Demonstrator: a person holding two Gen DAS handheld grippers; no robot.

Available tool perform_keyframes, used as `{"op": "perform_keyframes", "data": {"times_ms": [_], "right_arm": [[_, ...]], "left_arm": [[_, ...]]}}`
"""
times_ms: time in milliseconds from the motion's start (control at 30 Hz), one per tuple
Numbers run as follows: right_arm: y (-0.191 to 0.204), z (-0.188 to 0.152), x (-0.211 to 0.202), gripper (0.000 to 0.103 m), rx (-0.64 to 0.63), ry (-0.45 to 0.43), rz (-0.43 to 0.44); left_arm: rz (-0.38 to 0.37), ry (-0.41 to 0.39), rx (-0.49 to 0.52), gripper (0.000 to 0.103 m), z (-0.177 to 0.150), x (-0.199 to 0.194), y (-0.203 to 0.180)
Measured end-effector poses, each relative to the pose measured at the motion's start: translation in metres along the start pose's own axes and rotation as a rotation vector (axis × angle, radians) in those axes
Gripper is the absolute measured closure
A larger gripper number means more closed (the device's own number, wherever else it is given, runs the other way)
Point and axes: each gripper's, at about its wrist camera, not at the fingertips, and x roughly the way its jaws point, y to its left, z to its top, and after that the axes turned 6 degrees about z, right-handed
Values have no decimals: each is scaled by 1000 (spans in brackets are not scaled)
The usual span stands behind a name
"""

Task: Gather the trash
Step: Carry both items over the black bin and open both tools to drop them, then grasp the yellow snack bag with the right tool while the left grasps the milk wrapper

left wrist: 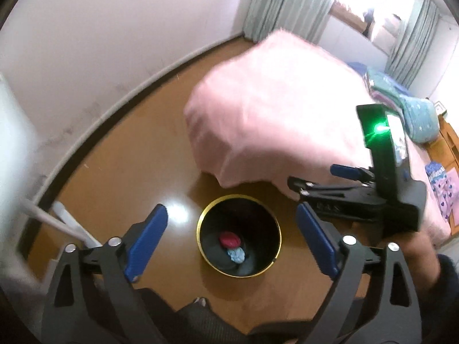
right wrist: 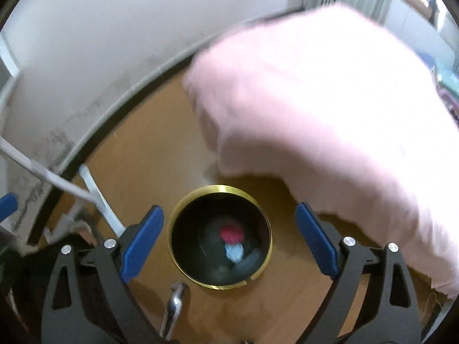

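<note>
A black trash bin with a gold rim [left wrist: 200, 220] [right wrist: 175, 212] stands on the wooden floor. Inside it lie a red crumpled piece [left wrist: 230, 240] [right wrist: 231, 232] and a light blue crumpled piece [left wrist: 237, 254] [right wrist: 234, 252]. My left gripper [left wrist: 232, 229] is open and empty above the bin. My right gripper [right wrist: 229, 226] is open and empty, also above the bin; it shows from the side in the left wrist view [left wrist: 312, 176], held by a hand at the right.
A bed with a pink cover [left wrist: 272, 109] [right wrist: 330, 109] stands right behind the bin. White rods [left wrist: 57, 223] [right wrist: 71, 189] lean by the wall at the left. Folded clothes [left wrist: 413, 109] lie on the bed at the far right.
</note>
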Motion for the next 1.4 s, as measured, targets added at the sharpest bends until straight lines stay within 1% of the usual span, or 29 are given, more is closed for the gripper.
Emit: {"op": "perform_keyframes", "data": {"times_ms": [67,100,133,167,200,233,267,300,333,367,433,467,500,567,600,633,700,800,933,1033,1067,1100,1133,1167,1200,1267,1400], "right_arm": [[31,11,-41,9,-31,-106,50],[45,14,-54,8,-50,-136,76],[72,18,-72,8,-89,-175,132],[89,19,-82,8,-118,-188,172],[115,19,-92,8,-162,-196,226],[150,19,-102,8,-222,-195,294],[172,19,-108,8,-261,-191,337],[203,19,-114,8,-315,-181,398],[242,17,-119,8,-379,-161,477],[274,16,-122,8,-431,-143,528],[325,9,-126,8,-519,-116,590],[369,3,-128,8,-599,-91,633],[395,-1,-128,8,-648,-78,658],[455,-13,-126,8,-753,-49,687],[477,-18,-126,8,-792,-36,699],[497,-16,-123,8,-825,-22,710],[546,-23,-115,8,-909,-1,700],[594,-28,-98,8,-990,22,667],[631,-36,-83,8,-1063,31,628],[645,-38,-77,10,-1088,49,623],[646,-41,-76,26,-1094,46,616],[648,-42,-77,55,-1103,46,607],[648,-40,-79,55,-1091,44,613],[648,-38,-84,61,-1074,27,624],[646,-36,-89,62,-1067,11,636],[634,-30,-104,62,-1048,-24,660],[604,-24,-128,62,-1033,-59,691]], "left_arm": [[32,-48,-8,11,5,-47,10],[48,-77,-22,9,5,-74,21],[62,-104,-42,8,3,-98,34],[84,-126,-62,8,1,-118,48],[131,-149,-84,8,-5,-142,67],[185,-166,-103,8,-12,-161,86],[236,-181,-123,8,-20,-178,103],[309,-194,-155,8,-31,-198,128],[372,-194,-189,8,-42,-214,150],[422,-192,-223,8,-54,-228,170],[534,-189,-331,8,-87,-259,220],[573,-189,-381,8,-102,-271,239],[622,-182,-463,8,-126,-288,269],[670,-178,-565,8,-158,-305,296],[691,-185,-641,8,-178,-316,313],[697,-180,-702,8,-195,-323,327],[699,-164,-756,8,-217,-333,345],[732,-159,-832,8,-248,-346,360],[714,-152,-895,8,-269,-352,385],[664,-166,-907,8,-260,-349,390],[650,-169,-902,8,-262,-350,391],[637,-168,-893,8,-255,-347,394],[630,-169,-885,8,-248,-344,396],[622,-170,-876,8,-239,-340,397],[616,-171,-873,8,-233,-336,396],[597,-177,-870,8,-220,-329,397],[584,-182,-929,8,-200,-318,413]]}}
